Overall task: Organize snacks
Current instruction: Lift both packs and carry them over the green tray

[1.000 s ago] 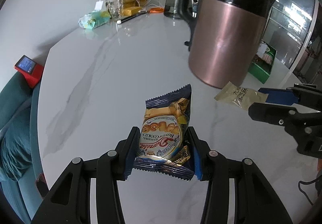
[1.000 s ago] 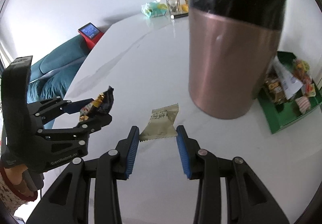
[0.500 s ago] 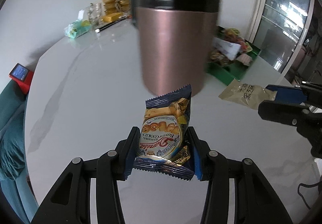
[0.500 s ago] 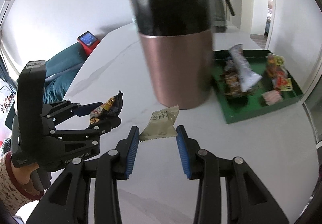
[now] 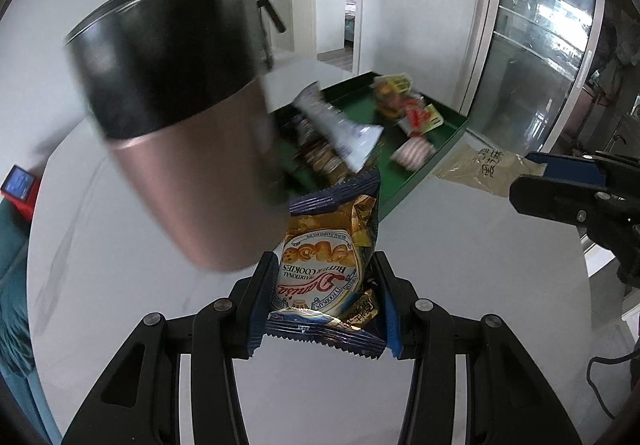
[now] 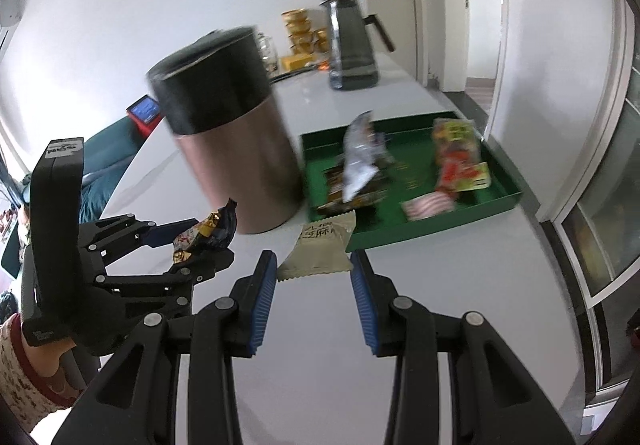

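My left gripper (image 5: 324,301) is shut on a blue and gold butter cookie packet (image 5: 328,265) and holds it above the white table. It shows at the left of the right wrist view (image 6: 204,241). My right gripper (image 6: 314,285) is shut on a beige sachet (image 6: 320,247), which also shows at the right of the left wrist view (image 5: 484,169). A green tray (image 6: 424,231) with several snack packets lies ahead, to the right of a copper and black canister (image 6: 236,161).
The canister (image 5: 180,149) stands close to the left of the tray (image 5: 424,173). A glass kettle (image 6: 350,45), gold cups (image 6: 298,31) and small items stand at the far end of the table. A teal sofa with a red device (image 6: 144,113) is left.
Both grippers have swung right with their packets. The canister has shifted left in both views and the green tray has come into fuller view ahead.
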A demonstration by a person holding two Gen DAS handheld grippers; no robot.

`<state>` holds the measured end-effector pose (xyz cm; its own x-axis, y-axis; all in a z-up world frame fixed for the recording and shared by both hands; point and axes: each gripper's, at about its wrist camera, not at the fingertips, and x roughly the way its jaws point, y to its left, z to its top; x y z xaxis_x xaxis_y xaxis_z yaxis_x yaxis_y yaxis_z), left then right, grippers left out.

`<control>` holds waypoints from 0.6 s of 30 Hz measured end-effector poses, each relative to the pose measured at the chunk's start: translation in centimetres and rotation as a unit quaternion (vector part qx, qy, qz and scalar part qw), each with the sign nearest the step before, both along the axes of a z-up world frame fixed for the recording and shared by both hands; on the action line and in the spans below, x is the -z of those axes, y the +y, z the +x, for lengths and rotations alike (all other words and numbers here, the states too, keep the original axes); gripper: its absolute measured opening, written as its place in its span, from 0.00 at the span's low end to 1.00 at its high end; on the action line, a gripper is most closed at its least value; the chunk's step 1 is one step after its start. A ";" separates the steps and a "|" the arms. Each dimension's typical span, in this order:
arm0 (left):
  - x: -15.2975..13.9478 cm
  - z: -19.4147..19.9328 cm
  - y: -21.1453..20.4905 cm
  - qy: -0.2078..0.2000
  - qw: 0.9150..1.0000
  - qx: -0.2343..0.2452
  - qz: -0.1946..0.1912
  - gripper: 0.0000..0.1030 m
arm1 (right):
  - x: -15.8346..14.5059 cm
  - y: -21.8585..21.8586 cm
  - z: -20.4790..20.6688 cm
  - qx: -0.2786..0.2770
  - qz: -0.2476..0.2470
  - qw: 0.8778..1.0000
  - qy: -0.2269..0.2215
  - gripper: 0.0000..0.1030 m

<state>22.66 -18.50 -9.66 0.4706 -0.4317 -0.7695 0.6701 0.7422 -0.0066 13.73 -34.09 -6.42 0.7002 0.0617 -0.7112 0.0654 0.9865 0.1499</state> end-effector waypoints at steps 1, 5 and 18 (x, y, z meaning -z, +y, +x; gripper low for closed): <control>-0.2 0.1 -0.9 -0.001 1.000 0.000 -0.001 0.40 | -0.3 -0.8 -0.1 0.002 0.000 1.000 -0.003 0.24; -1.2 0.4 -4.5 -0.009 1.000 -0.002 -0.009 0.40 | -1.1 -4.5 0.3 0.011 -0.004 1.000 -0.011 0.24; -2.1 5.5 -13.5 -0.026 0.999 -0.040 -0.007 0.40 | -2.1 -12.8 6.8 0.010 -0.013 1.000 -0.013 0.24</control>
